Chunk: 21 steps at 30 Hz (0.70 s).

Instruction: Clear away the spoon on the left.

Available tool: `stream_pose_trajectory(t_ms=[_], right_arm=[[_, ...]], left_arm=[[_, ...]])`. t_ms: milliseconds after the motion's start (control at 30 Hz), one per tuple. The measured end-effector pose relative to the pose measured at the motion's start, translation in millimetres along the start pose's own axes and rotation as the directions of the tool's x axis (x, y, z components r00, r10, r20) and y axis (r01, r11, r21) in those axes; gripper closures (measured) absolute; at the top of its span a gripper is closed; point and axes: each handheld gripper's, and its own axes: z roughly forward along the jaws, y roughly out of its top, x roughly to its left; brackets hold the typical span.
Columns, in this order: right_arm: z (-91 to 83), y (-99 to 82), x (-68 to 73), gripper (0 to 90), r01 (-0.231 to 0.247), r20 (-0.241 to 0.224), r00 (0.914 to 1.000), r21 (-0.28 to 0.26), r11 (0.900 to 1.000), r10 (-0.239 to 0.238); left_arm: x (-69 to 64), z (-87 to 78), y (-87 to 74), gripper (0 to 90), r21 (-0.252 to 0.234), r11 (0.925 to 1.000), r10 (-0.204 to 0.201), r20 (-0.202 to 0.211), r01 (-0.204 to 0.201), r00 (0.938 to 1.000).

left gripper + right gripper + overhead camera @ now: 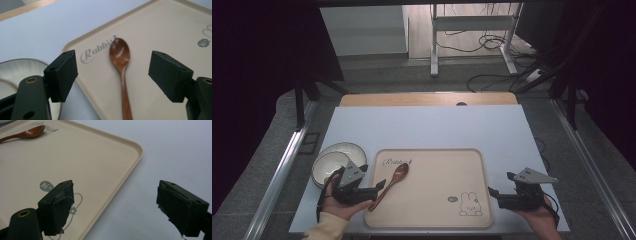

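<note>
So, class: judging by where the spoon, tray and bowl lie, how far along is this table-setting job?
Looks done: the wooden spoon lies on the beige tray, free of the left tool, whose jaws stand open either side of the handle. In hand: nothing; the right tool is open too, over the tray's edge. Likely left: the bowl sits on the table beside the tray, untouched.

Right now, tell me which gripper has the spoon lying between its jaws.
The left gripper. Its open jaws straddle the wooden spoon on the tray without touching it; the right gripper straddles the tray's edge.
</note>
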Motion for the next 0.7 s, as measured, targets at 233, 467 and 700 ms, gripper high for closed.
stream_pose_trajectory(t_ms=[233, 467, 700], right_arm=[[1.0, 0.2, 0.9, 14.7, 0.006, 0.021, 0.9998, 0.005, 1.0000, -0.006], [8.2, 0.0, -2.9, 14.7, 0.000, 0.023, 0.9997, 0.024, 0.9997, -0.001], [9.1, -0.1, -2.2, 14.8, 0.003, 0.023, 0.9997, 0.024, 0.9997, -0.004]], left_arm=[[14.5, -25.5, -20.5, 23.1, -0.007, 0.9992, -0.041, -0.051, 0.040, 0.9979], [24.8, -26.4, -28.5, 23.2, 0.006, 0.9979, -0.063, -0.069, 0.064, 0.9956], [24.6, -24.8, -29.1, 23.2, 0.012, 0.9979, -0.062, -0.066, 0.063, 0.9959]])
